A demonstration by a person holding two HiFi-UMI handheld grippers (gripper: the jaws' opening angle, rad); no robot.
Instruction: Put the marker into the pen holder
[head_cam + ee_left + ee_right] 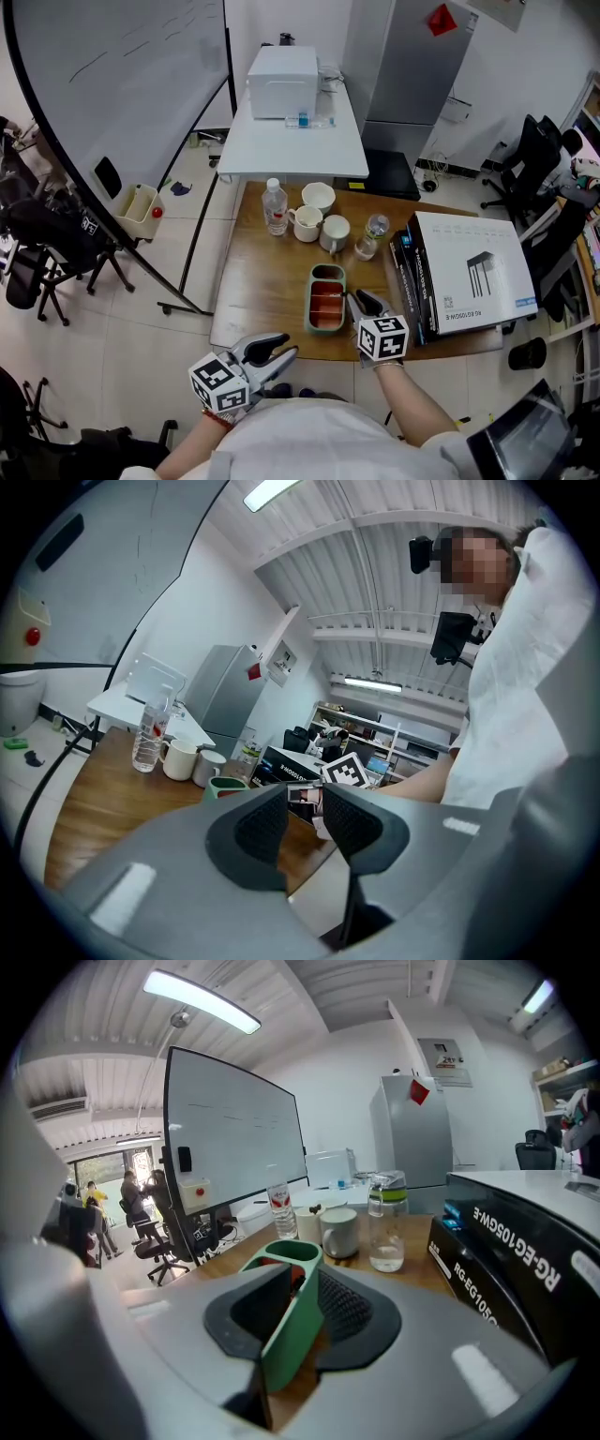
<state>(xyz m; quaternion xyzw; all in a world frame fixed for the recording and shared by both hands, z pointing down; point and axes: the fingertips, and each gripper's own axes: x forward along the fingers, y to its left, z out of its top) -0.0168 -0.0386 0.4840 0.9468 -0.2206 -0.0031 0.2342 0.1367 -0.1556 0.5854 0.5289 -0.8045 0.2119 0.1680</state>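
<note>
The green pen holder [325, 326] stands on the wooden table [267, 281], close to its front edge. Red shows inside it; I take it for the marker [327, 298]. My right gripper [359, 302] sits at the holder's right side. In the right gripper view the pen holder's [286, 1252] green wall runs between the jaws of the right gripper [302, 1302], which stand apart with a gap at the left pad, so it is open. My left gripper [279, 356] hovers off the table's front edge. It is open and empty, as the left gripper [305, 822] shows in its own view.
Behind the holder stand a water bottle [275, 206], two mugs [306, 223] [335, 232], a white bowl [318, 196] and a glass jar [373, 234]. Black boxes [411, 281] and a white box [473, 272] fill the right end. A white table [291, 141] adjoins behind.
</note>
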